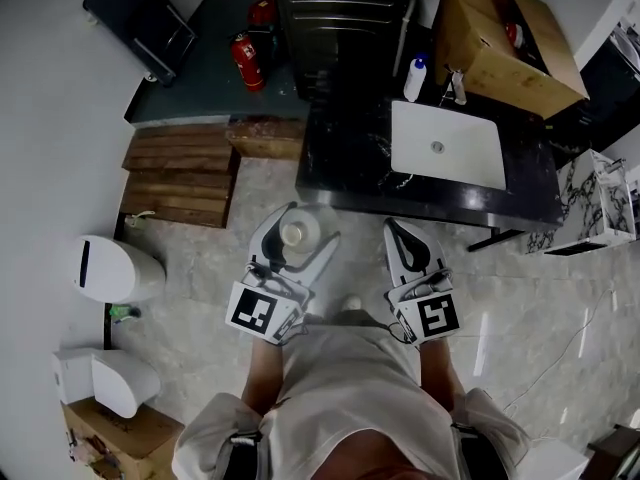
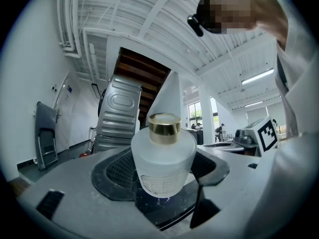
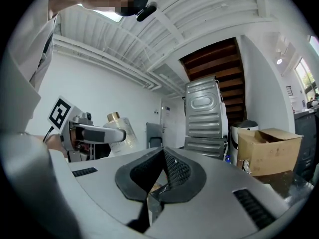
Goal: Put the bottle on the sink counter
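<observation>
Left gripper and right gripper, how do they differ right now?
The left gripper is shut on a frosted bottle with a gold cap; the right gripper is shut and empty. The left gripper's fingers sit apart around the bottle; the right gripper's fingers touch. Both carry a marker cube and point toward the sink counter.

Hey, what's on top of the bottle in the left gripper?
A gold cap sits on the bottle, which the left gripper clamps. The frosted wall hides whatever is inside.

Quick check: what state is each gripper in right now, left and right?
Left gripper: closed on the frosted bottle.
Right gripper: closed, holding nothing.
</observation>
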Motion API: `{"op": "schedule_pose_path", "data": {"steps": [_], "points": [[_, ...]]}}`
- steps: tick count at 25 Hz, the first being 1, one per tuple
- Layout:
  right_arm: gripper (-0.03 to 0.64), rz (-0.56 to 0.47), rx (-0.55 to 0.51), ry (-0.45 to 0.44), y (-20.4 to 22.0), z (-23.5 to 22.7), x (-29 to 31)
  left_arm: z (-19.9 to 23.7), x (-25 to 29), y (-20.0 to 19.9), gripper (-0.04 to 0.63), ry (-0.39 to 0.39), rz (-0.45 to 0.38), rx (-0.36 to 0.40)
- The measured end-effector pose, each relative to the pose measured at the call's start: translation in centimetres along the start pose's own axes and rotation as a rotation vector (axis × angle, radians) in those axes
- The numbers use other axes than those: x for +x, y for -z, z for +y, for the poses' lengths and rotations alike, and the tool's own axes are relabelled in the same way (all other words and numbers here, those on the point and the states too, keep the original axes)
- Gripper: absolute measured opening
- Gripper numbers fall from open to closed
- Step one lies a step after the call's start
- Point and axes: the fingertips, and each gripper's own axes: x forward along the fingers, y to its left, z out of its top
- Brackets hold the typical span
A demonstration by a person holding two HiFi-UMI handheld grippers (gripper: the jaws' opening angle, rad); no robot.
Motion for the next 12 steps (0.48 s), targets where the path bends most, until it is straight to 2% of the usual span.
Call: {"op": "schedule_pose_path", "data": {"steps": [6, 12], "points": [[-0.006, -0.012, 0.013, -0.026, 0.2, -1.0, 1.0, 0.8, 0.7, 0.2, 0.321, -0.041, 0.013, 0.009], [-0.005, -0.012, 0.017, -0.032, 0.7, -2.1, 1.9, 1.3, 2.1, 0.3, 0.321, -0.048, 0.010, 0.014]]}}
